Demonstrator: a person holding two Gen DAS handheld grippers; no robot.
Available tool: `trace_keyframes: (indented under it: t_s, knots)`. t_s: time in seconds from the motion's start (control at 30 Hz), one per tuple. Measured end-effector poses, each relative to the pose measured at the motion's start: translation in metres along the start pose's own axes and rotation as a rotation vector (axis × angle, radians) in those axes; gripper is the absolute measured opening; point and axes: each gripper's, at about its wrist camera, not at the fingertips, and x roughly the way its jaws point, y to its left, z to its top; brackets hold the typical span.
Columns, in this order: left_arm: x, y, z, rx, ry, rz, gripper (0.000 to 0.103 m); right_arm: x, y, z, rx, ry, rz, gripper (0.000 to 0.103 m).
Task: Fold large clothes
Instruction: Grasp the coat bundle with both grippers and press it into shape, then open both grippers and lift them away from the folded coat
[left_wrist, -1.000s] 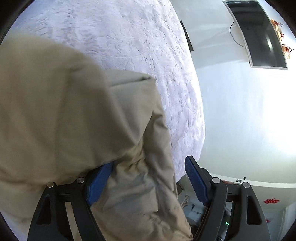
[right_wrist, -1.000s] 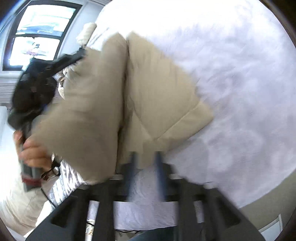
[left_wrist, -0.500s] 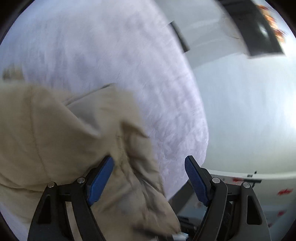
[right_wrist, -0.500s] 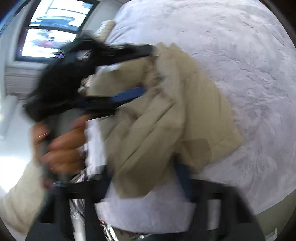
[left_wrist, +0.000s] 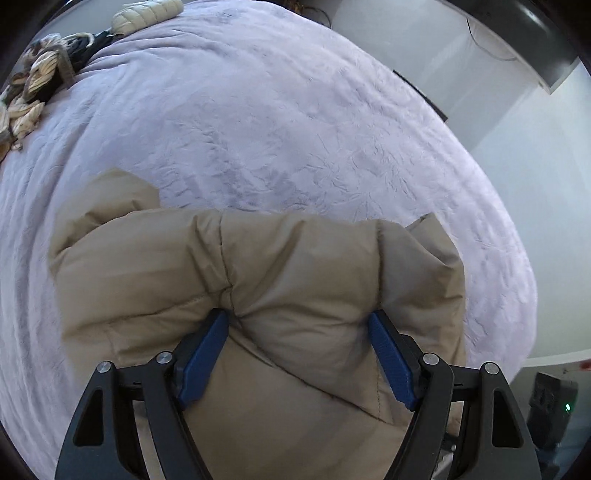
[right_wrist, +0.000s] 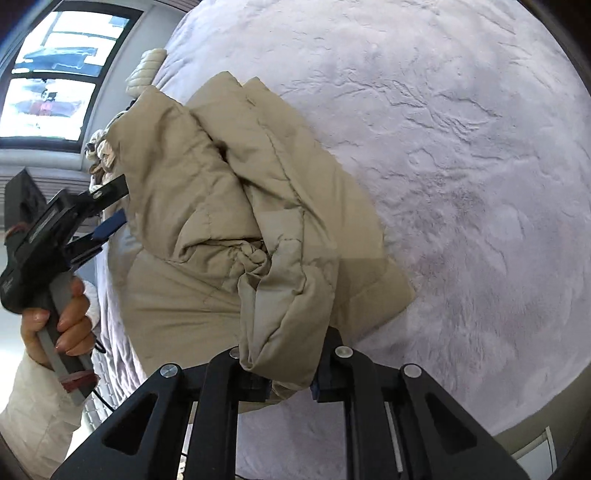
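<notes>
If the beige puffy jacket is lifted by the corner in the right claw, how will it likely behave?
The jacket will probably sag and drape: it already bunches in soft folds. It looks light for its bulk, given the puffy quilted panels. The fold may spring open, since padding bulges between the wide-apart fingers of the left claw; the right claw pinches one corner.

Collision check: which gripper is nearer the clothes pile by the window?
Left. Left gripper at the jacket edge facing the clothes pile; right gripper holds a farther edge.
</notes>
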Motion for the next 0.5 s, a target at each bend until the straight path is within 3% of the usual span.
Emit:
trace_keyframes:
  t_s: [0.27, 0.5]
  knots:
    - [0.037, -0.001, 0.014, 0.021, 0.057, 0.036, 0.079, 0.008, -0.028, 0.017, 0.098, 0.020, 0.067, 0.016]
    - [0.019, 0.002, 0.010, -0.006, 0.056, 0.042, 0.079, -0.033, -0.020, 0.011, 0.047, 0.046, -0.006, 0.028]
